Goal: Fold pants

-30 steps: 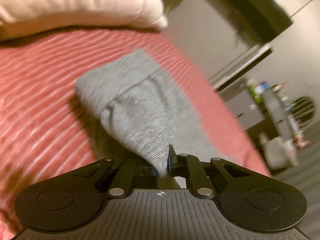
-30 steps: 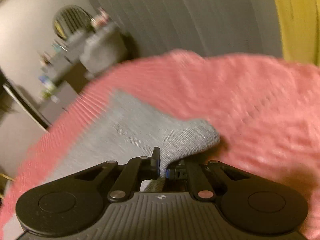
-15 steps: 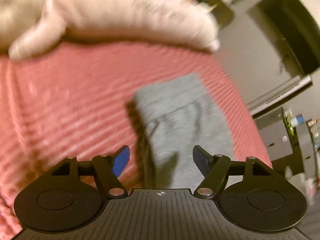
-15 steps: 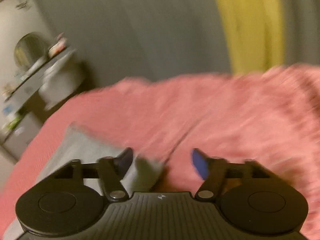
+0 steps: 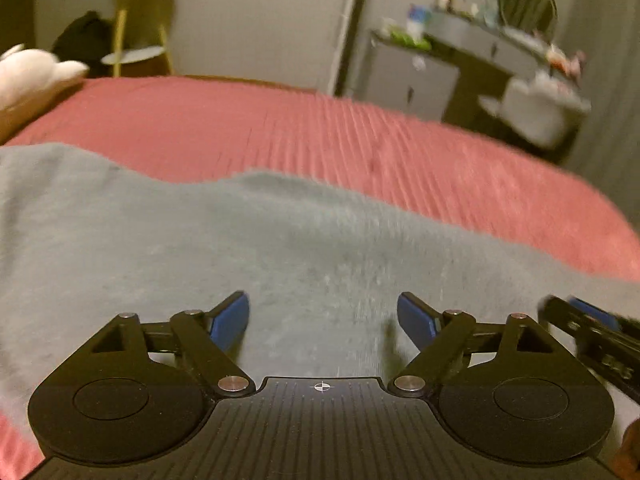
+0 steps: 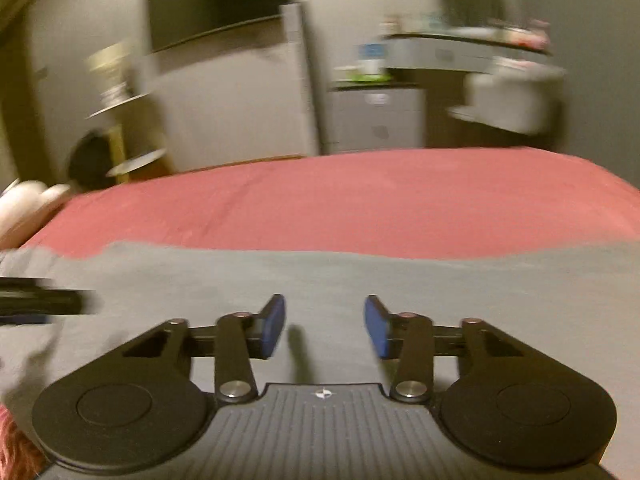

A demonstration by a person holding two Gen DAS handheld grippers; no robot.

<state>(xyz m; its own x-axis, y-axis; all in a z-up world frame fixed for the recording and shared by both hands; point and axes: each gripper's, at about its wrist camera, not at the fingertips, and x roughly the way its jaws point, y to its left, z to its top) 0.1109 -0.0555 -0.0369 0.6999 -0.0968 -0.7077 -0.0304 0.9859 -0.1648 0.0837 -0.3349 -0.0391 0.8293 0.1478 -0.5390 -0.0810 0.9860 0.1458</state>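
Red ribbed bedspread [image 5: 360, 148] covers the bed and serves as the ground for everything here: on its near part lie the grey pants [image 5: 200, 248], spread as a broad flat layer that fills the lower half of both wrist views, their far edge running unevenly across the red cloth. The left gripper [image 5: 323, 320] hangs just over the pants with its blue-padded fingers [image 5: 230, 320] spread wide and nothing between them; the right gripper [image 6: 324, 328] is likewise over the grey fabric, its jaws parted somewhat less widely and empty. Each gripper shows at the edge of the other's view, a blurred black bar with a blue pad, so the two sit side by side above the pants. At the left end of the bedspread lies a pale pillow [image 5: 32, 72]. Beyond the far side of the bedspread stands a yellow shelf stand [image 5: 136, 28] with round tiers, a dark bag [image 5: 84, 44] beside it, and a grey wall. Further right, past the bedspread's far corner, is a grey cabinet [image 5: 412, 80] and a dark vanity table [image 5: 492, 44] crowded with small bottles, a round mirror [image 5: 526, 2] above it and a white chair [image 5: 536, 108] in front. A dark screen [image 6: 216, 4] hangs on the wall. Both views are motion-blurred, and no writing or brand can be read anywhere.
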